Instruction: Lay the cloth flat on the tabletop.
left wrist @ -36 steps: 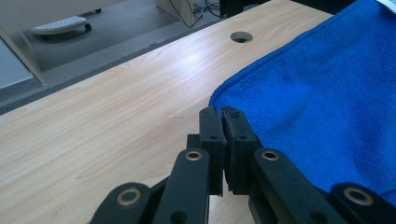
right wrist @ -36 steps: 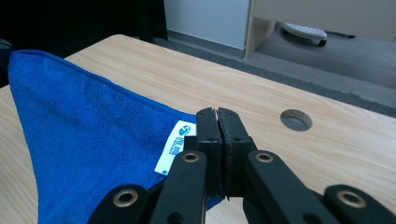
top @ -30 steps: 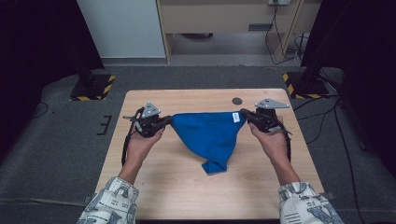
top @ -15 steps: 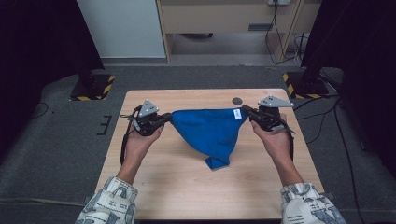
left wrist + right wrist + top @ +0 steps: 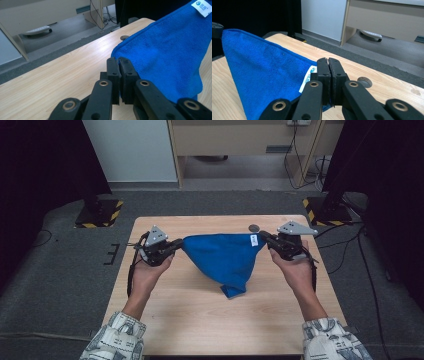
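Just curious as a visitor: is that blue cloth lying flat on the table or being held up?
Held up. Both grippers, left and right, pinch the cloth's top corners, stretching its top edge; the rest sags to a point near the table.

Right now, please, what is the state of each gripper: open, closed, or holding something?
Left gripper: closed, holding one corner of the blue cloth.
Right gripper: closed, holding the opposite corner, next to the white label.
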Motion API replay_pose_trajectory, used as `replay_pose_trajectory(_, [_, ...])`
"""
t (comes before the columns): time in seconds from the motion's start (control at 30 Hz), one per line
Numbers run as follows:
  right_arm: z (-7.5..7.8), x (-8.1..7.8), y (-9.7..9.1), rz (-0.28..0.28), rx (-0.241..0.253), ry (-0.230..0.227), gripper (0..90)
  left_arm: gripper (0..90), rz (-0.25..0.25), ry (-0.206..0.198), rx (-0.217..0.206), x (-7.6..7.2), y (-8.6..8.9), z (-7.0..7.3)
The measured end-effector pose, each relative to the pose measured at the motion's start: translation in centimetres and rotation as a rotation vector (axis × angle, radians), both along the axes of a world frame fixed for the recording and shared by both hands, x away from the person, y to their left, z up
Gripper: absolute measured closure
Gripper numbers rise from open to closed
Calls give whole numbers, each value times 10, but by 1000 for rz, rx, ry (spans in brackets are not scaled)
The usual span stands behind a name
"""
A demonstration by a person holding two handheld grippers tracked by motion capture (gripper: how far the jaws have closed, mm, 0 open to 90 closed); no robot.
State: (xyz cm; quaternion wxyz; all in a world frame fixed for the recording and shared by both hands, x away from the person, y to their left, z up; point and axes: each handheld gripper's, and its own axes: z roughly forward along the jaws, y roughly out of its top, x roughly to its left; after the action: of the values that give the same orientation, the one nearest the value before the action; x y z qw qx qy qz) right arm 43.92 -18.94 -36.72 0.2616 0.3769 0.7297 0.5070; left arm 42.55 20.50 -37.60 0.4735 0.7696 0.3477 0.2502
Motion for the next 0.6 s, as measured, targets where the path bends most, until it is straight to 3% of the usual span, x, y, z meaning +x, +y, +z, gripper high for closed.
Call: replay_pose_trajectory(0.6, [18, -20, -13, -3, 35, -58, 884, 871, -28, -50, -18, -19, -4, 21])
